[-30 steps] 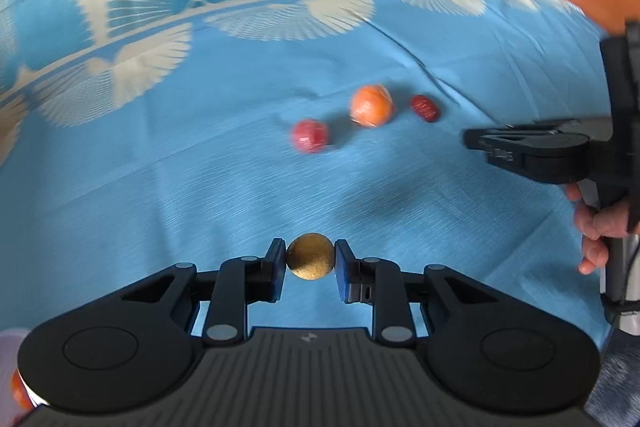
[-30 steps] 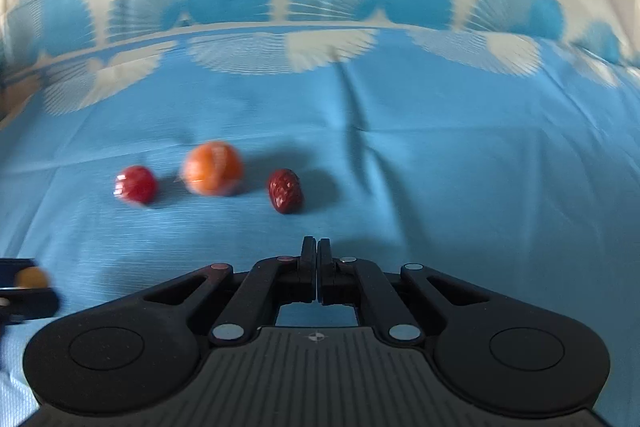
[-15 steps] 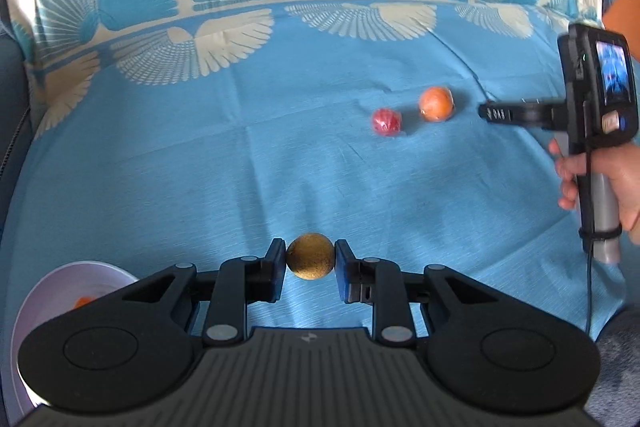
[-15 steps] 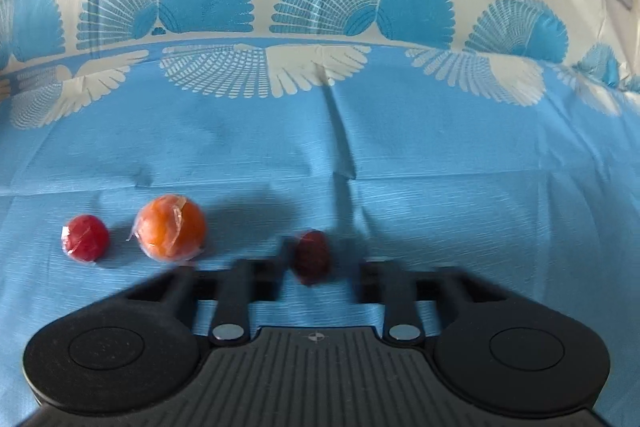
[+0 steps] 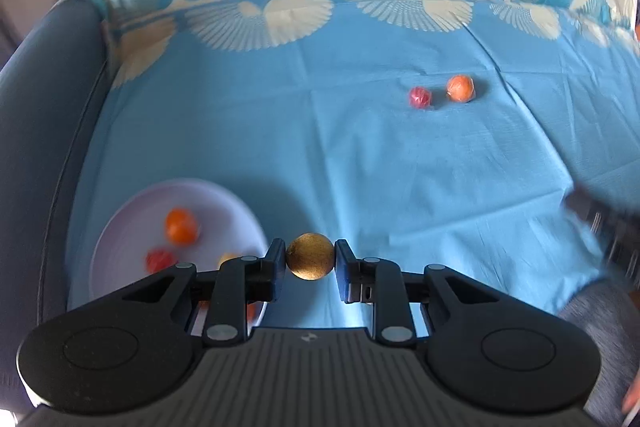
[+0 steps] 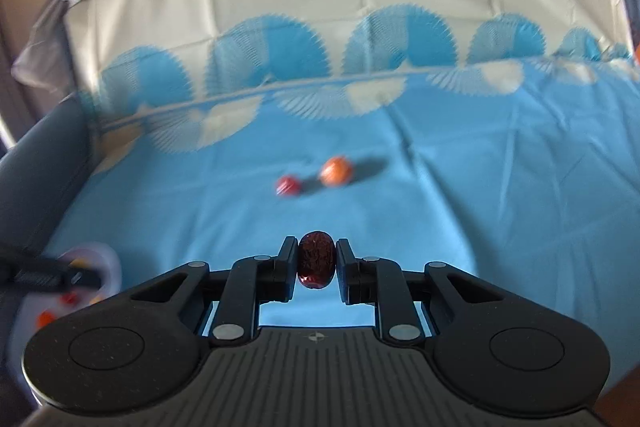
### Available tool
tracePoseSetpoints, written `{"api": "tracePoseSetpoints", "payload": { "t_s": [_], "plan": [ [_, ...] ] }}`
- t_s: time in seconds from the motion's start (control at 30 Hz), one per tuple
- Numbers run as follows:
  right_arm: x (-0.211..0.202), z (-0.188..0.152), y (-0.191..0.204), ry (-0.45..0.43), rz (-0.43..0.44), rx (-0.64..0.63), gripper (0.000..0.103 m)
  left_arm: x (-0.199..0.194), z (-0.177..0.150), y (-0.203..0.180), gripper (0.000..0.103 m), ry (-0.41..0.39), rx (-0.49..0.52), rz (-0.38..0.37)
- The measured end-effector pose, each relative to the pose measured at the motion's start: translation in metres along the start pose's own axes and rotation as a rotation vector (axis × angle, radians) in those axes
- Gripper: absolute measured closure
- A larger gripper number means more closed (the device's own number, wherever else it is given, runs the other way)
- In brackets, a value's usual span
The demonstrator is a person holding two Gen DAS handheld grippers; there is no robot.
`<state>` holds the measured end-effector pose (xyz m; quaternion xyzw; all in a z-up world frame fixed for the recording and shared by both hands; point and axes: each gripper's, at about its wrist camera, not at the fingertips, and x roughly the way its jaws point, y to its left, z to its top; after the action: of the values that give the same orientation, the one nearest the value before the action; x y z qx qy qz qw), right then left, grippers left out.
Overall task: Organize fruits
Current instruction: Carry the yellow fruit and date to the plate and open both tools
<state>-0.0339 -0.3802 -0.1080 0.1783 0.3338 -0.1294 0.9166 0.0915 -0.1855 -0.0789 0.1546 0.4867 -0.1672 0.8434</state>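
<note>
My left gripper (image 5: 310,263) is shut on a round golden-brown fruit (image 5: 310,255), held above the cloth just right of a white plate (image 5: 128,223). The plate holds an orange fruit (image 5: 181,225), a red fruit (image 5: 160,259) and other pieces partly hidden by my fingers. My right gripper (image 6: 316,265) is shut on a dark red date (image 6: 316,264), lifted above the cloth. A small red fruit (image 5: 420,97) (image 6: 287,185) and an orange fruit (image 5: 461,88) (image 6: 336,171) lie side by side on the cloth farther back.
A blue cloth with a cream fan-pattern border (image 5: 320,147) covers the surface. A dark blue-grey sofa edge (image 5: 36,131) runs along the left. The left gripper shows blurred at the left edge of the right wrist view (image 6: 48,273), over the plate (image 6: 108,259).
My right gripper opened, closed on the dark red date and lifted it back from the cloth. My left gripper carried the golden-brown fruit left toward the plate, which has come into view.
</note>
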Motion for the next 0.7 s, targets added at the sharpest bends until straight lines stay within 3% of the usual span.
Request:
{"api": "tracePoseSetpoints", "payload": {
  "t_s": [0.1, 0.23, 0.47, 0.7],
  "plan": [
    [-0.025, -0.02, 0.03, 0.079, 0.084, 0.0, 0.082, -0.03, -0.021, 0.019, 0.075, -0.007, -0.03, 0.012],
    [-0.058, -0.04, 0.076, 0.108, 0.163, -0.071, 0.082, -0.072, -0.054, 0.047, 0.075, -0.01, -0.087, 0.03],
    [-0.11, -0.057, 0.14, 0.076, 0.239, -0.223, 0.082, -0.131, -0.112, 0.089, 0.075, -0.046, -0.166, 0.043],
    [-0.148, -0.069, 0.172, 0.016, 0.249, -0.356, 0.082, -0.154, -0.152, 0.102, 0.075, -0.08, -0.179, 0.05]
  ]
}}
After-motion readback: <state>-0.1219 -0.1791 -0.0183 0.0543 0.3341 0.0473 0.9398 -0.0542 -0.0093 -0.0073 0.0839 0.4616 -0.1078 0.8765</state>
